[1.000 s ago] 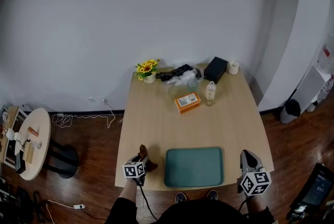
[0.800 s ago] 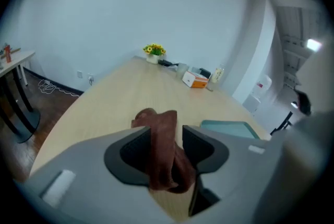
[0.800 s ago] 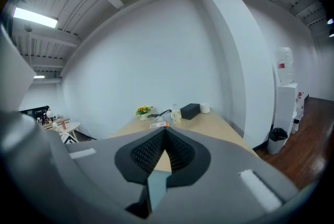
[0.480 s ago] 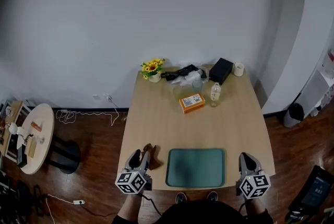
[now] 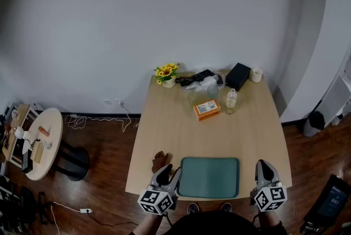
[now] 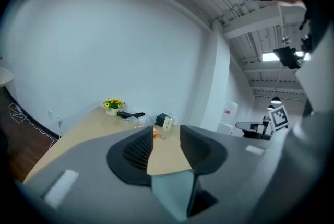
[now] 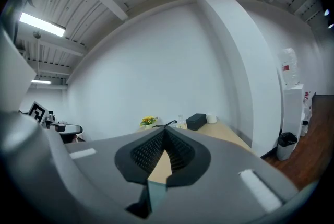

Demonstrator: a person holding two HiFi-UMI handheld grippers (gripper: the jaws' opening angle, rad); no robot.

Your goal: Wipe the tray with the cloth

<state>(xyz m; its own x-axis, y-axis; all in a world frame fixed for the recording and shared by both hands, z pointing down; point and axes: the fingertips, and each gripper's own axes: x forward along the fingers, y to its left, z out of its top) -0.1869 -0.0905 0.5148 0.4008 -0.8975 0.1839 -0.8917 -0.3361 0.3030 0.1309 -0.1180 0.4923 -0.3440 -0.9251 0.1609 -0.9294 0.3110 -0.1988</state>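
Note:
The teal tray (image 5: 209,177) lies at the near edge of the wooden table (image 5: 181,130). A crumpled brown cloth (image 5: 160,161) rests on the table just left of the tray, held by nothing. My left gripper (image 5: 170,172) hovers above the tray's left edge, right of and nearer than the cloth. Its jaws have just been closing and stand a little apart, with only tray (image 6: 172,189) and table visible through the gap of the left gripper (image 6: 166,137). My right gripper (image 5: 263,164) is off the tray's right side. The right gripper (image 7: 164,137) is shut and empty, above the tray (image 7: 155,191).
At the table's far end are a pot of yellow flowers (image 5: 167,73), black cables with clear plastic (image 5: 200,79), a black box (image 5: 238,75), a white cup (image 5: 255,74), a bottle (image 5: 231,100) and an orange box (image 5: 208,109). A round side table (image 5: 35,143) stands at left.
My left gripper came off the cloth, leaving it on the table, then rose and shifted right toward the tray's left edge. The right gripper has hardly moved.

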